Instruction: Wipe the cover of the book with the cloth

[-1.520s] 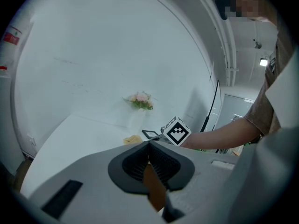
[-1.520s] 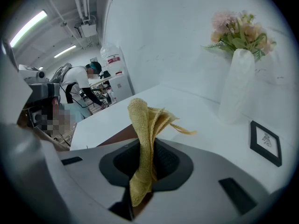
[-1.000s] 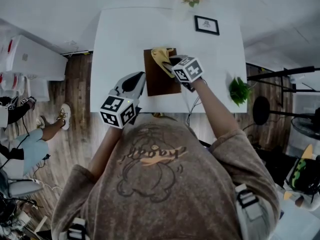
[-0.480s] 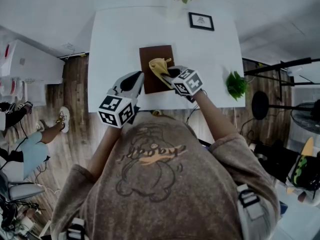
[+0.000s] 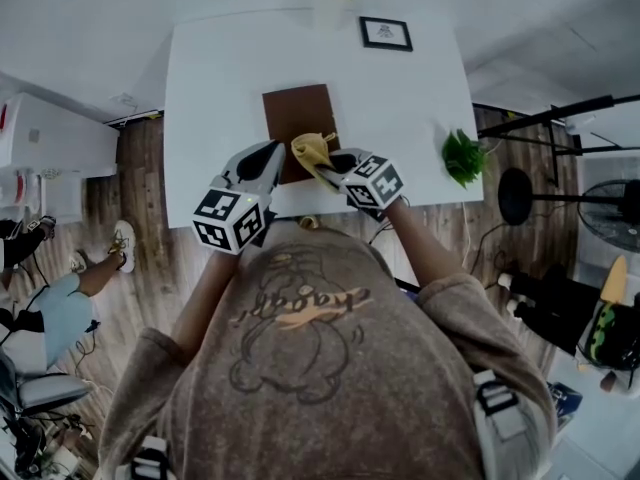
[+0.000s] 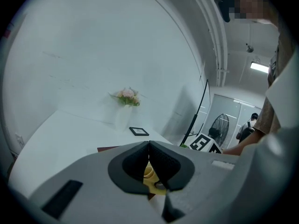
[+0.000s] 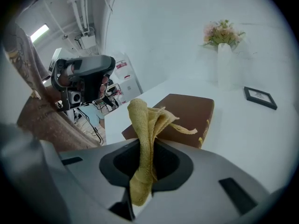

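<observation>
The right gripper [image 5: 334, 162] has drawn back toward the person, dragging the cloth [image 5: 312, 151] with it. The cloth has gone from the far half of the book [image 5: 295, 118] to its near edge. Most of the cover now lies ahead of that gripper's jaws.

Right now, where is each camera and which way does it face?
Head view: on the person's head, facing steeply down at the white table and brown book; shows shirt, left claw, right claw.
Left gripper view: rides the left claw, facing along its shut jaws across the table to the flowers; right arm at right.
Right gripper view: rides the right claw, facing the book past jaws shut on the yellow cloth; shirt at left.
Shared: both gripper views show book, flowers, picture frame.
</observation>
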Action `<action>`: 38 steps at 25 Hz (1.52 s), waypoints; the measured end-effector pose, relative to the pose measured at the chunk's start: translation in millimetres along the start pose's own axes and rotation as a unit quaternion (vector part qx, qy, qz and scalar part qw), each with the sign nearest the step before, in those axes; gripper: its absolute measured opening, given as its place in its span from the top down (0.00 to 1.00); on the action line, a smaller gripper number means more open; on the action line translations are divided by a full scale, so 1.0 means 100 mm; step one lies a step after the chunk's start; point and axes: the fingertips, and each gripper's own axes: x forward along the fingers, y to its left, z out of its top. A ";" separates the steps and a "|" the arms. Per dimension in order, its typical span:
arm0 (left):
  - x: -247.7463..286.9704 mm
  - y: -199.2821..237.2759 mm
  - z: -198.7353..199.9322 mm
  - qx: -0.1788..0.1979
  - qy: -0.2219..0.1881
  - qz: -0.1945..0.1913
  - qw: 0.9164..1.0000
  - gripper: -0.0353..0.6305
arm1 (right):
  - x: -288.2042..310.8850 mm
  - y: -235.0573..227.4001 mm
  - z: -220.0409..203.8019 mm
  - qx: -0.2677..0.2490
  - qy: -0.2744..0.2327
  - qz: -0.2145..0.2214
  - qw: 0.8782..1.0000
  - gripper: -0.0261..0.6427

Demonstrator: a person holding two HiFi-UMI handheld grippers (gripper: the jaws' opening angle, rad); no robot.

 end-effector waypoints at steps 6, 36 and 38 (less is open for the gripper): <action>0.06 -0.07 -0.02 -0.001 0.004 -0.014 1.000 0.94 | -0.12 0.10 -0.04 0.010 0.008 0.021 1.000 0.87; 0.07 0.38 0.07 -0.026 -0.012 0.029 0.999 0.94 | 0.06 -1.71 1.29 0.004 -0.029 -0.133 0.991 0.87; 0.04 0.43 0.08 -0.029 -0.014 0.037 0.999 0.94 | 0.13 -1.75 1.22 0.005 -0.016 -0.134 0.991 0.87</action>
